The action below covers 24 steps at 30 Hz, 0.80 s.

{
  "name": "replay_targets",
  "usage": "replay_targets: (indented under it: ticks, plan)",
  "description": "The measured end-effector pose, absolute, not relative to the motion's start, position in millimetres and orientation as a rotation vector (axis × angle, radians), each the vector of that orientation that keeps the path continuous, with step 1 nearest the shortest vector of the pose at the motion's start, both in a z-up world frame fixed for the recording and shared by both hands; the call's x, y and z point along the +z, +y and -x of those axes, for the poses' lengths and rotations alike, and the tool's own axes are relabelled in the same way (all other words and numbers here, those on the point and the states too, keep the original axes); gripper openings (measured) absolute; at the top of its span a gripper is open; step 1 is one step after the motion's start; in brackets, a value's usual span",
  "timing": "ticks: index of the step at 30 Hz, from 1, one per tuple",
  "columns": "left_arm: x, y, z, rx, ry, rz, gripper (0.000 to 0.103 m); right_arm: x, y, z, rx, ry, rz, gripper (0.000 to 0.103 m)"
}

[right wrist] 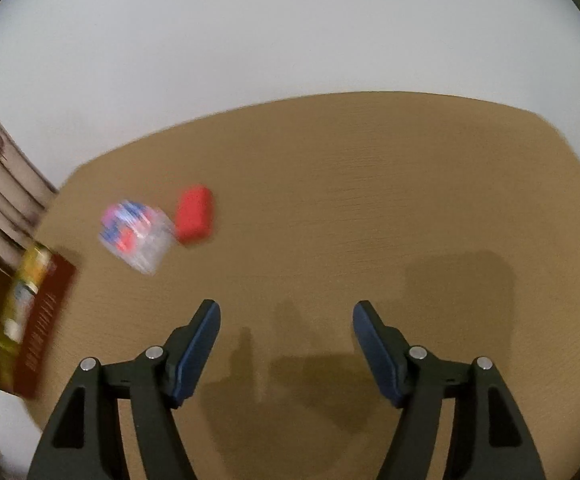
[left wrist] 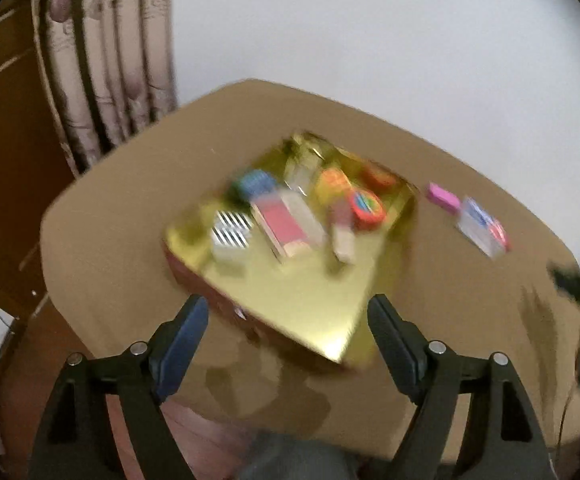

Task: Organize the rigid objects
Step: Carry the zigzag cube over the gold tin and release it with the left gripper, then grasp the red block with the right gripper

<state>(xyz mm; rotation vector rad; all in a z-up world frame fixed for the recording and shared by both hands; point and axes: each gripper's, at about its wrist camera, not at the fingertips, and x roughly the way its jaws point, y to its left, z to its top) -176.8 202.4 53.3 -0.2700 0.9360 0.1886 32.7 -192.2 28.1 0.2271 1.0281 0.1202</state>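
Now both your left gripper (left wrist: 288, 312) and right gripper (right wrist: 286, 318) gape empty; the clear packet (right wrist: 136, 236) ahead-left of the right jaws looks next for the gold tray (left wrist: 290, 300).

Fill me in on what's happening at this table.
A person is sorting small items into a shallow gold-lined tray on a tan table. Both the left gripper and right gripper are open and empty. A pink block and a clear patterned box lie outside the tray.
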Motion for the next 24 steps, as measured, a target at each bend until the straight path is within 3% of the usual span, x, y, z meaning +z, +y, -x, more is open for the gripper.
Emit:
replay_targets:
  ticks: [10,22,24]
  plan:
    - [5.9,138.1,210.9,0.046,1.098,0.190,0.078,30.5,-121.1,-162.1,0.172,1.242,-0.255,0.071]
    - [-24.3,139.8,214.5,0.018,1.192,0.221,0.078,-2.5,-83.3,-185.5,0.116,1.380,-0.111,0.071]
    - [-25.6,137.8,214.9,0.014,1.203,0.213,0.078,-12.5,-80.5,-181.2,0.081,1.415,-0.056,0.060]
